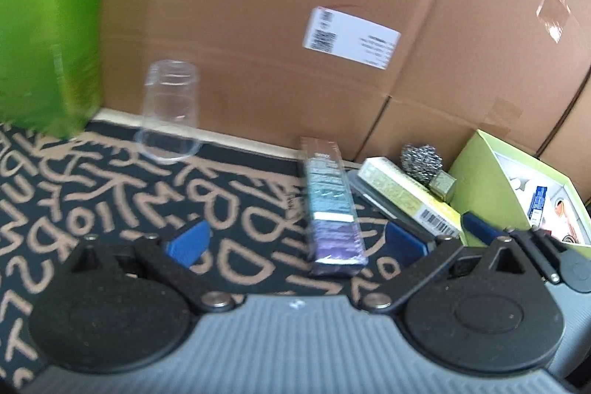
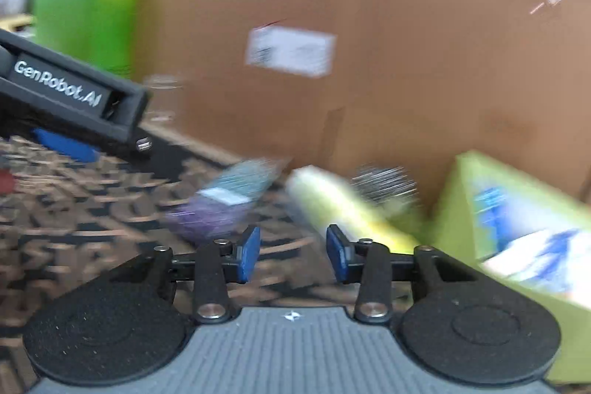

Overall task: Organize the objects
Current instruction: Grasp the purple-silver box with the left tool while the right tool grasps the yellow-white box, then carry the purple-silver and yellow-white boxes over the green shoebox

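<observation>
Left gripper: jaws spread wide, nothing between the pads, hovering low over the patterned mat with the purple-and-teal packet lying just ahead, between the two blue pads but untouched. Right gripper: jaws partly open, narrower than the left, empty, aimed at the gap between that packet and the yellow-green carton.

Outward from there: carton resting on a dark flat lid or tray near the mat's far right corner, a steel scourer and a small gold cube right behind it against the cardboard wall. Open lime-green box at the far right, already holding a few small packages. Upturned clear cup by the mat's far edge, green bin at the far left corner.

Probably early going: some items boxed, packet, carton, scourer, cube and cup loose. Right view heavily blurred.
</observation>
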A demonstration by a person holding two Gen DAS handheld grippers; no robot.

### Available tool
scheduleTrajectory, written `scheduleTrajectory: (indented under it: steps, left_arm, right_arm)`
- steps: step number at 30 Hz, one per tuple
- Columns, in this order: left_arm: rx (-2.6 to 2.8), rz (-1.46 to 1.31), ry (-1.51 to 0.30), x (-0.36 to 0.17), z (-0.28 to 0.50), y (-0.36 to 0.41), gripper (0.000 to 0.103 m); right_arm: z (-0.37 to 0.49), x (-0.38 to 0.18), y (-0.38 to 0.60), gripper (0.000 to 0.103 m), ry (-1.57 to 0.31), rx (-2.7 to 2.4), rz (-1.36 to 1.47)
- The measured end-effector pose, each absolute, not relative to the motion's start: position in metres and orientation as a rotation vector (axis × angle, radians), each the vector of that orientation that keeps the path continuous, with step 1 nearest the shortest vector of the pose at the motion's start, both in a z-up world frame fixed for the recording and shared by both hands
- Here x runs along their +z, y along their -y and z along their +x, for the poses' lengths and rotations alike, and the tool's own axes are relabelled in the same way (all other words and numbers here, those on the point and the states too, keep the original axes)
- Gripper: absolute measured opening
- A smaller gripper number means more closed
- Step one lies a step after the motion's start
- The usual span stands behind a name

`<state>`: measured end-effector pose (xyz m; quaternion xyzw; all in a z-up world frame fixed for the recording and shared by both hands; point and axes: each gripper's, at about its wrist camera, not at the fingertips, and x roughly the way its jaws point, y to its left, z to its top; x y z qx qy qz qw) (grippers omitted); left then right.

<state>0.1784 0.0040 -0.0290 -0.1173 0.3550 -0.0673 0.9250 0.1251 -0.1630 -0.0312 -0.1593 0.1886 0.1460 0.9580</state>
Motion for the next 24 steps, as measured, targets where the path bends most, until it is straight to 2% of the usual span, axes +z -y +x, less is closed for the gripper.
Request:
scheduleTrajectory:
  steps: [5,7,9,10,12,14,21,24]
  left_arm:
    - [-0.18,-0.144,-0.757,-0.039,0.2,0.027,0.103]
    - [-0.187,-0.104,-0.782,-0.046,0.209,0.037,0.099]
    - [-0.178,-0.062,-0.814,-0.055,0.218,0.043,0.09]
    - [-0.172,-0.05,-0.834,-0.06,0.222,0.043,0.078]
    - [-0.161,-0.002,-0.81,-0.064,0.22,0.042,0.064]
    - [-0.153,0.02,-0.807,-0.063,0.216,0.037,0.042]
    - [-0.188,-0.062,-0.83,-0.057,0.188,0.008,0.039]
    - [-0.21,-0.05,-0.827,-0.057,0.166,-0.001,0.039]
  right_arm:
    - [0.13,-0.034,0.156,0.046,-0.358,0.166,-0.506]
    - [0.132,-0.032,0.154,0.046,-0.354,0.152,-0.536]
    - [0.14,-0.033,0.149,0.046,-0.356,0.133,-0.603]
    - [0.142,-0.036,0.145,0.047,-0.35,0.108,-0.655]
    - [0.152,-0.038,0.142,0.044,-0.383,0.135,-0.707]
    - [0.156,-0.039,0.14,0.041,-0.407,0.121,-0.737]
    - [0.139,0.009,0.15,0.026,-0.398,0.175,-0.593]
    - [0.115,0.039,0.157,0.025,-0.414,0.252,-0.512]
